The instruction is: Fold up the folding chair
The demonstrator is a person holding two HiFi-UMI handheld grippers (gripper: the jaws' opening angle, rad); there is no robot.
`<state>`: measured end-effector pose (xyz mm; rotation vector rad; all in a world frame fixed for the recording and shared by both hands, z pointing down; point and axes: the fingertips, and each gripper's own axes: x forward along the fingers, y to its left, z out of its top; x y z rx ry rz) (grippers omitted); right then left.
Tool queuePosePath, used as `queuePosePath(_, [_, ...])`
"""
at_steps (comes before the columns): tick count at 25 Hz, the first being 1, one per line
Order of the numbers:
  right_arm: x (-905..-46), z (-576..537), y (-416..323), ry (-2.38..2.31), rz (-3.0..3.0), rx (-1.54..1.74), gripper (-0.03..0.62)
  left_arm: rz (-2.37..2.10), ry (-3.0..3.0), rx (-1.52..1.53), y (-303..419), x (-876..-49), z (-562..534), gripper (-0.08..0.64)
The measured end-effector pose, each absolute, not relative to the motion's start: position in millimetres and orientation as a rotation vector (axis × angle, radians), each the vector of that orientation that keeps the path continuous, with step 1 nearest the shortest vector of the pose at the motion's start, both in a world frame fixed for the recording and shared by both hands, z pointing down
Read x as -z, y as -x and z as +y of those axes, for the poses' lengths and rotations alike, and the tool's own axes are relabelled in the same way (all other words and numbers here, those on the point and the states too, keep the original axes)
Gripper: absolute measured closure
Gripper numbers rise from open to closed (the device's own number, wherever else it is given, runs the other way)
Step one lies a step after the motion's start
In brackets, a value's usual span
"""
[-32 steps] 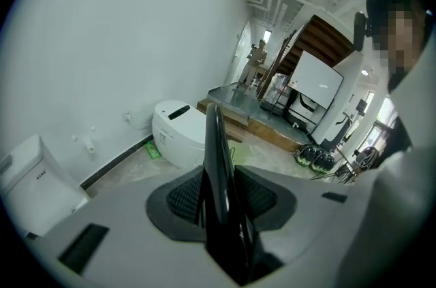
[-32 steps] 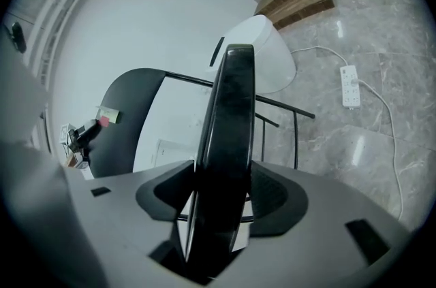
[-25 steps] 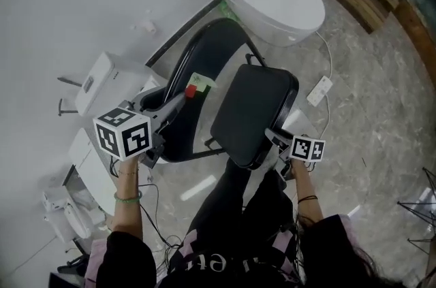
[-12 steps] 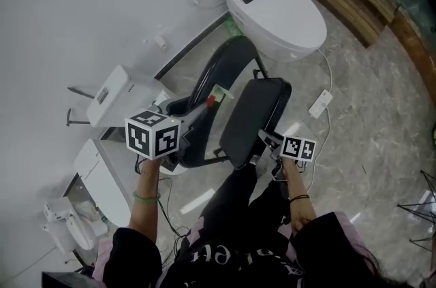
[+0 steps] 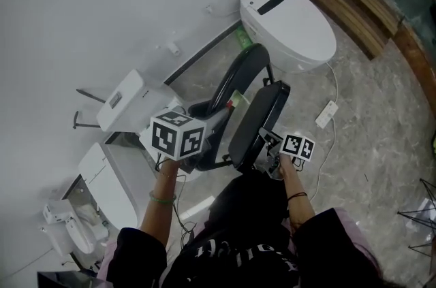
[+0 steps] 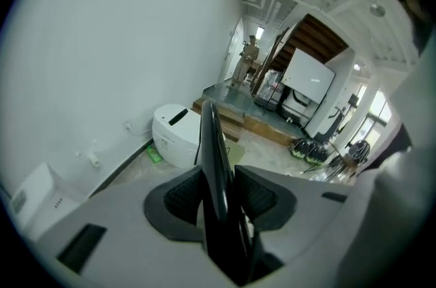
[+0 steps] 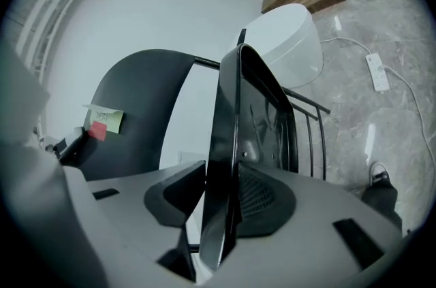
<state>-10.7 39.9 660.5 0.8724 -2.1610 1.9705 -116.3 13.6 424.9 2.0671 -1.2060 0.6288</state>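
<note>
Seat [image 5: 259, 122] has tipped nearly upright, lengthwise alongside the backrest [image 5: 242, 69]

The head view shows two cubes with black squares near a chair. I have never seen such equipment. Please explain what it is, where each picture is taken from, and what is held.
There is no robot: a person holds two grippers, each with two jaws and a marked cube. The head view looks down from the person's head; each gripper view looks along that gripper's jaws. A black folding chair stands on the stone floor near a white toilet. The left gripper is clamped on the backrest. On the right gripper, the jaws have just been closing and now pinch the tilted-up seat.
</note>
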Motion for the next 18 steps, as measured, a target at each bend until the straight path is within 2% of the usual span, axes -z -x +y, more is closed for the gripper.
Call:
queuePosePath(8, [-669, 39, 24, -0.569, -2.209, -1.928, 0.457, -1.109, -2.034, -0.563, 122, -444, 6, 0.451])
queuePosePath(13, [-652, 20, 64, -0.489, -2.148, -2.009, 0.480, -1.050, -2.008, -0.575, 170, -437, -19, 0.463])
queuePosePath(18, [-634, -19, 105, -0.396, -2.124, -1.956, 0.490, -1.067, -1.947, -0.536, 203, -424, -58, 0.465])
